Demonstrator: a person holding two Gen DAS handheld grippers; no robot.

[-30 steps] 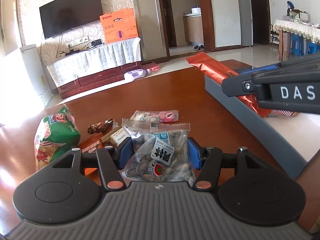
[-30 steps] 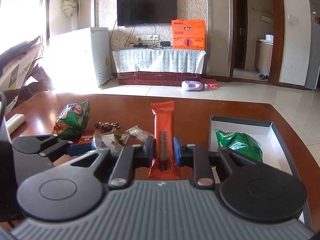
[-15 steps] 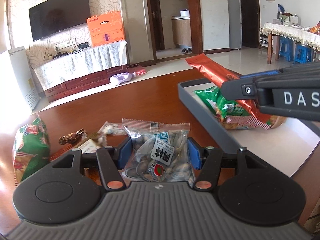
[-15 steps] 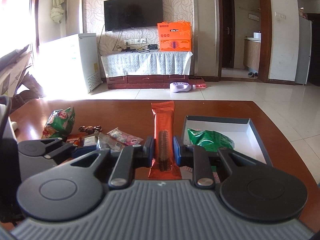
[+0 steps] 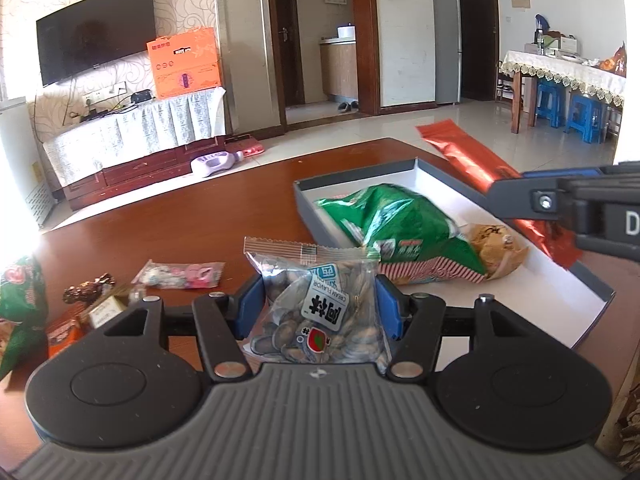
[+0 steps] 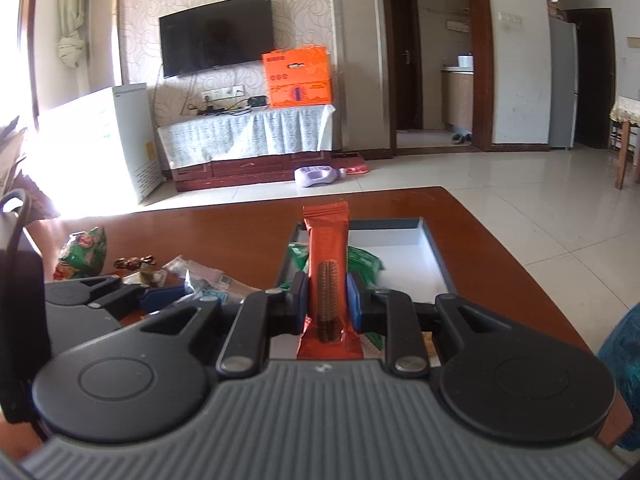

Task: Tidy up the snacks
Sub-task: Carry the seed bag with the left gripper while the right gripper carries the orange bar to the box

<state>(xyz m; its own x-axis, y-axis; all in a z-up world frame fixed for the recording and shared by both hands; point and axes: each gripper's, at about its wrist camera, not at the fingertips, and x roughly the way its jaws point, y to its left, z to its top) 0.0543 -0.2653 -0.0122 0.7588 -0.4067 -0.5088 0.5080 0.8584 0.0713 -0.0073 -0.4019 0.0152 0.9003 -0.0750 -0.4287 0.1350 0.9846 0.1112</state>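
My left gripper (image 5: 320, 304) is shut on a clear bag of sunflower seeds (image 5: 320, 308), held above the table just left of the grey box (image 5: 304, 204). My right gripper (image 6: 327, 300) is shut on an orange cookie packet (image 6: 326, 264), held upright over the box (image 6: 434, 256); the packet also shows in the left wrist view (image 5: 472, 164). A green snack bag (image 5: 396, 224) and a tan round snack (image 5: 496, 248) lie inside the box.
On the brown table (image 5: 168, 232) to the left lie a pink candy packet (image 5: 180, 274), a dark wrapped candy (image 5: 86, 290), small orange and white packets (image 5: 64, 330) and another green bag (image 5: 18, 308). The table's right edge runs just past the box.
Both grippers have moved right with their snacks. The box has come fully into both views, and the orange packet now hangs over it.
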